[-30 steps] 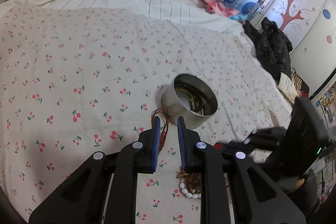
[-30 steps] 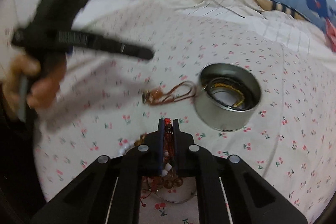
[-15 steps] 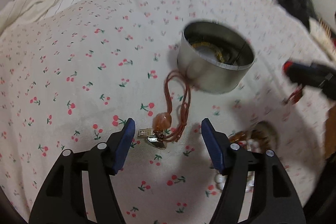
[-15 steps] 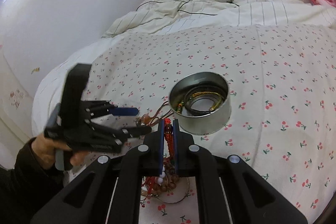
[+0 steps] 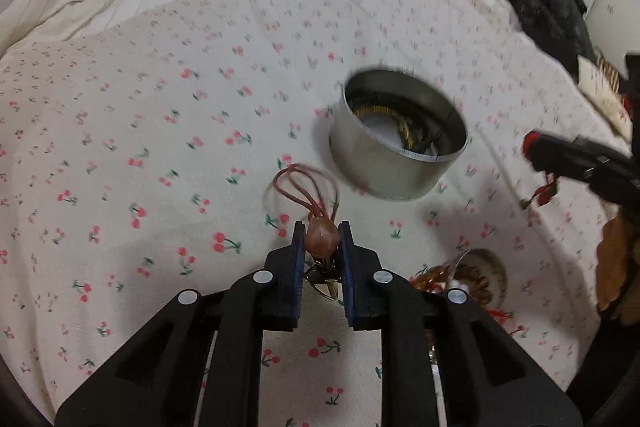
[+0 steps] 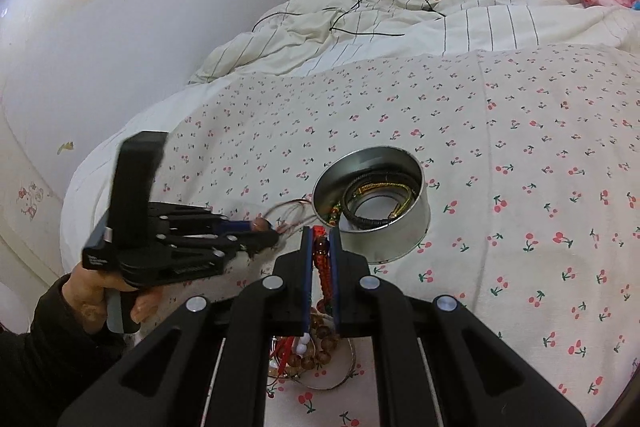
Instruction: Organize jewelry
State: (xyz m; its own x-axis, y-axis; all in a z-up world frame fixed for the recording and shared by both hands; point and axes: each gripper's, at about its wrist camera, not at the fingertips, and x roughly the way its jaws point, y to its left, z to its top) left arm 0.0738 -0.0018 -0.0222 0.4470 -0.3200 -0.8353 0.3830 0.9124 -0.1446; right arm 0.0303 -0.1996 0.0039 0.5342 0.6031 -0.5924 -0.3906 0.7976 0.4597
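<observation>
bed (image 6: 520,155), cherry-print sheet | on it: tin (image 6: 372,203), bead pile (image 6: 316,355)

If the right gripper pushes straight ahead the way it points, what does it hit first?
Most likely the near wall of the tin, just beyond the right gripper, which is shut on a red bead strand. Depth is hard to judge.

On the bedsheet (image 5: 120,155) stands the tin (image 5: 394,163), bracelets (image 6: 380,199) coiled in it — the corded pendant (image 5: 320,235) lies just before it, the bead heap (image 5: 468,277) to the right.
</observation>
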